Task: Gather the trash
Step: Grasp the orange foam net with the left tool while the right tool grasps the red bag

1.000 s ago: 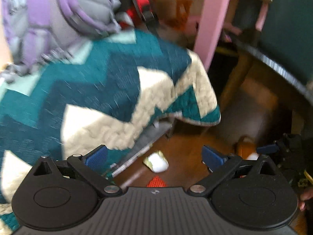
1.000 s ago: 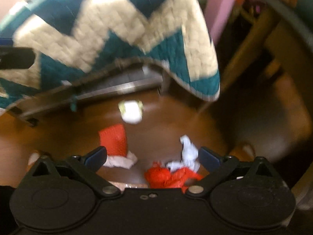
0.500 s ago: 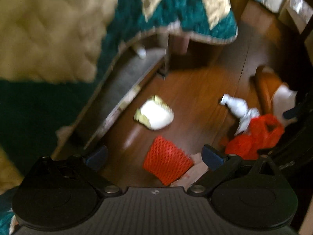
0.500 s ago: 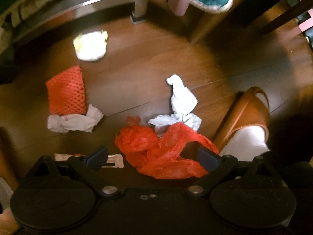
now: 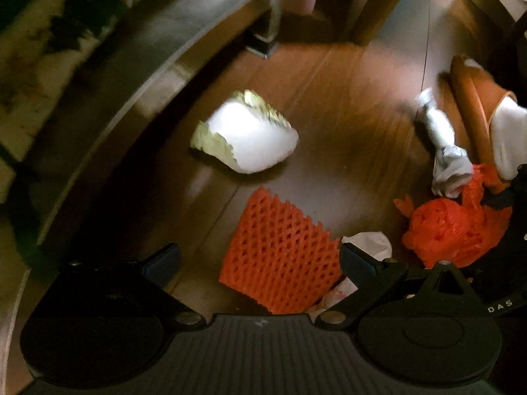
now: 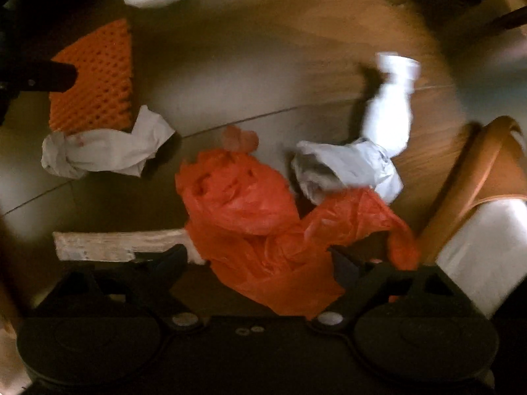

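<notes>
1. The right tool (image 6: 260,260) was pointed straight down over the wooden floor (image 6: 263,65), its jaws wide apart but closing; the red plastic bag (image 6: 250,217) lay between and under the fingers, and no pad could be seen pressing on it.
2. The left tool (image 5: 260,260) was held open above the floor, with the near corner of the orange foam fruit net (image 5: 280,260) between its fingers and nothing gripped.
3. A flat pale wrapper (image 6: 108,245) was seen just beside the red bag, near the right tool's left finger.
4. A crumpled white tissue (image 6: 102,153) was lying against the edge of the foam net.
5. A twisted white paper wad (image 6: 372,151) was touching the far side of the red bag.
6. A tan slipper (image 6: 481,177) with a white sock (image 6: 487,247) in it was seen to the right of the bag.
7. Farther off, a crumpled white-and-yellow wrapper (image 5: 247,138) lay alone on the floor, near a grey metal frame (image 5: 184,46).
</notes>
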Available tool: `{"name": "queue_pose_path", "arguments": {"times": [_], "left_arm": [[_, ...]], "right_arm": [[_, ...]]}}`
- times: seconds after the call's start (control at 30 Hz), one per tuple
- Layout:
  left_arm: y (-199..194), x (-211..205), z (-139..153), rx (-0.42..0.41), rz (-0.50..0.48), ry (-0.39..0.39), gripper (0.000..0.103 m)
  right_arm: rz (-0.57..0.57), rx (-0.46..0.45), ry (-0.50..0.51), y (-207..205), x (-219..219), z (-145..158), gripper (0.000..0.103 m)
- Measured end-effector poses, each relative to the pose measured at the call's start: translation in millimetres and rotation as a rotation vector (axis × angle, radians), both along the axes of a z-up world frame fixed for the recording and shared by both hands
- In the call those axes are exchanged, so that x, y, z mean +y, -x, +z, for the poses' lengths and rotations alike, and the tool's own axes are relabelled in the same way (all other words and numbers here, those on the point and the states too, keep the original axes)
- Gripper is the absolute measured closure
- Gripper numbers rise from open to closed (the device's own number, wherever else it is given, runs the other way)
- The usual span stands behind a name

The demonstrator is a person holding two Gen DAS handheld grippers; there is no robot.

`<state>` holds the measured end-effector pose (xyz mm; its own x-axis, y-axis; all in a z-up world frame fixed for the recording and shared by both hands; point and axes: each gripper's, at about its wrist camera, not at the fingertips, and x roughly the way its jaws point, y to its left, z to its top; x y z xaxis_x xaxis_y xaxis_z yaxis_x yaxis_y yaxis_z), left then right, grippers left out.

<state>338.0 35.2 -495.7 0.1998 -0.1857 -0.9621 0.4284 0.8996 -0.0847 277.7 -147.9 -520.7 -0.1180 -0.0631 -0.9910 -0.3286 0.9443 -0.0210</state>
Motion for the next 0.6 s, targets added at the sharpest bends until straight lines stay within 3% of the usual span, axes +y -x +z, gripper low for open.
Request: {"name": "queue_pose_path", "arguments": {"times": [0.17, 0.27, 0.33, 0.5, 0.6], "left_arm": [[-1.4, -2.1, -14.7, 0.018, -0.032, -0.011, 0.004], [-0.7, -4.5, -20.3, 0.026, -0.045, -0.026, 0.021], [0.8, -7.3, -23.0, 0.029, -0.056, -0.039, 0.043], [1.2, -7.3, -25.6, 0.041, -0.028, -0.042, 0.078], [2.4, -7.1, -22.9, 0.036, 0.005, -0.049, 0.09]], "right_arm": [[0.028, -0.007, -0.004, 5.1, 3.2, -6.8, 0.028], [0.027, -0.01, -0.015, 4.8, 2.5, -7.3, 0.037], [0.028, -0.01, -0.018, 4.2, 0.9, -6.7, 0.048], [0.025, 0.002, -0.028, 1.5, 3.1, 0.2, 0.071], [0.016, 0.021, -0.03, -1.1, 1.4, 4.5, 0.081]]}}
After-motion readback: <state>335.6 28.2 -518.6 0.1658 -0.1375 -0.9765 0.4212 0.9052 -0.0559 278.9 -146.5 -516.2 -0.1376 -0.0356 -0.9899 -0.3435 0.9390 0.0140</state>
